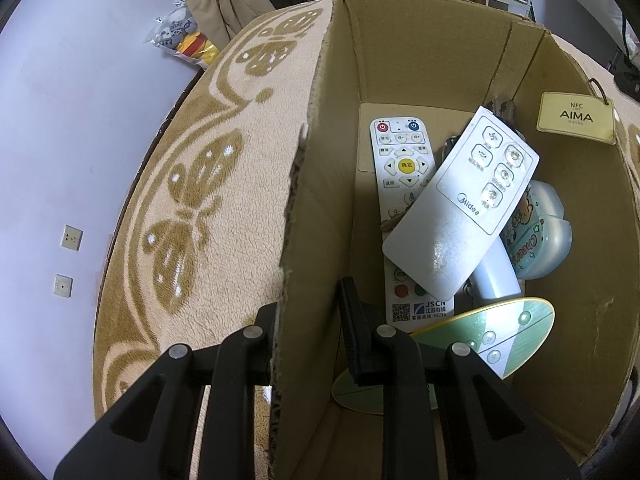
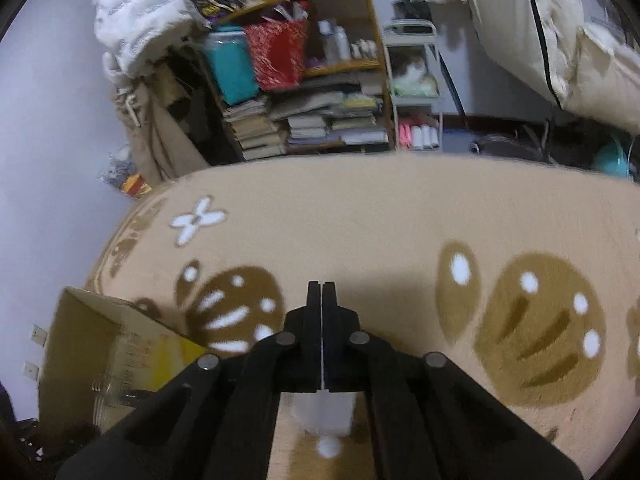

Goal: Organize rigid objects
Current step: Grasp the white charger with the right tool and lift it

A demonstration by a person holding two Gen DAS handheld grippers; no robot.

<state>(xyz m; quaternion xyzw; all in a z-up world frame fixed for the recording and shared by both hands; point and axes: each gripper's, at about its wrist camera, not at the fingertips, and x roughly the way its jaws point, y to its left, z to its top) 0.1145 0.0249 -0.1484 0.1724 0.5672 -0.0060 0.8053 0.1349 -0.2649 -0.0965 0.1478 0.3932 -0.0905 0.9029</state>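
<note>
Left gripper straddles the near wall of the cardboard box, one finger outside, one inside; whether it pinches the wall, cannot tell. Box sits on the butterfly rug. Inside: long white remote flat on the floor, Midea remote lying tilted across it, green-striped oval remote near the front, pale blue case at right, AIMA tag against the far wall. Right gripper clenched, fingers together, above the rug; a thin white sheet shows between the finger bases
</note>
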